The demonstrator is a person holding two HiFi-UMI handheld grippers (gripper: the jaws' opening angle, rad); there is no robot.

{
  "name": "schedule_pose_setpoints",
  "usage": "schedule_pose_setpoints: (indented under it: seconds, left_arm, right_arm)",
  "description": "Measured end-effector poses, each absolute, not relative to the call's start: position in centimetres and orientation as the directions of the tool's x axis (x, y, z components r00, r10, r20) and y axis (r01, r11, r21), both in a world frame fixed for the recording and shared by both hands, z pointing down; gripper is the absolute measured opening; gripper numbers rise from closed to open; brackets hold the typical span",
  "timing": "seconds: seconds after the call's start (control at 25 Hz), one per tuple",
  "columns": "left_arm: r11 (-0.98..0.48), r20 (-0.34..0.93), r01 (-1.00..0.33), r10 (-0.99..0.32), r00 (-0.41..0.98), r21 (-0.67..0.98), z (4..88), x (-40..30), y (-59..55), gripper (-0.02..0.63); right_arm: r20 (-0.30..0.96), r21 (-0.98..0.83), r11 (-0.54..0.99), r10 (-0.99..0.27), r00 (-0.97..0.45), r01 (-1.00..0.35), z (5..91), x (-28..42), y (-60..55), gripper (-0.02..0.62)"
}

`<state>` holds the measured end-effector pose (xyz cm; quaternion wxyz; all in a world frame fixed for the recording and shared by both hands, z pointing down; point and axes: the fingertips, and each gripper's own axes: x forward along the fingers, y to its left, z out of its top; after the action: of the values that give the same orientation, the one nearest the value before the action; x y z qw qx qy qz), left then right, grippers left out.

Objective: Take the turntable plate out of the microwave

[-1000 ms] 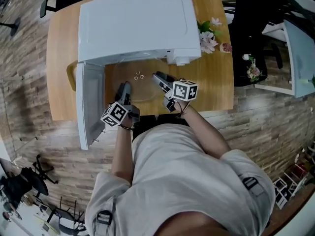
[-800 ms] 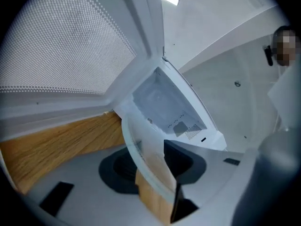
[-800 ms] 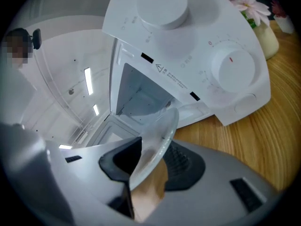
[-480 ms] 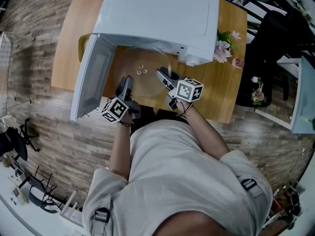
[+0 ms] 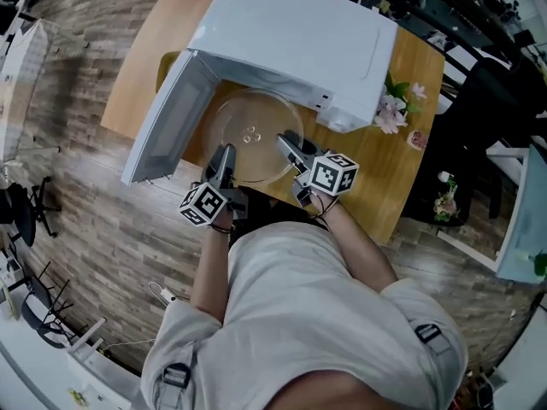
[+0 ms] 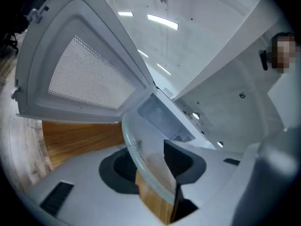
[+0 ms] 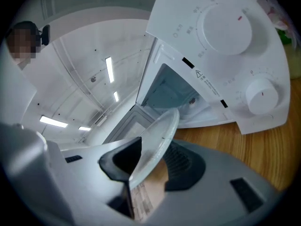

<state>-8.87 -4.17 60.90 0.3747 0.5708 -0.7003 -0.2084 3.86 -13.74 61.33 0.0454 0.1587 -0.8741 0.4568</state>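
Grips the glass plate (image 7: 157, 138) by its rim with the tongs (image 7: 150, 161), one pad on each face. Holds it tilted, seen nearly edge-on, in front of the open microwave (image 7: 188, 86). Shows two dials (image 7: 225, 27) on the white panel (image 7: 211, 69) at right, one above the other. Takes in wooden bench (image 7: 244, 149) below the panel, and ceiling light strips (image 7: 109, 69) at left.

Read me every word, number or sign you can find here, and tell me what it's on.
No word here is readable.
On the microwave: grey print around two knobs, too small to read.
Beside its opening: a warning triangle; print beside it too small.
On the left gripper and right gripper: square marker patterns, no letters.
On the turntable plate: none seen.
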Motion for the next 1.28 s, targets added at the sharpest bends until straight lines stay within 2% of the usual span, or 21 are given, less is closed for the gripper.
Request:
schedule_pose_setpoints:
  seconds: [0.56,1.28]
  left_arm:
    - [0.233,0.231,-0.634,-0.969,-0.088,0.737,56.3,-8.9,-1.4,0.170]
    - [0.070,0.122,-0.659,-0.992,0.033,0.749,52.2,-10.3,1.6,0.172]
  right_arm:
    - [0.184,-0.759,0.593,-0.202,-0.962,-0.269,56.2,3.3,-11.4,0.150]
    - [0.140,-0.700,0.639,-0.314,-0.939,-0.318,51.2,2.9,-6.6,0.150]
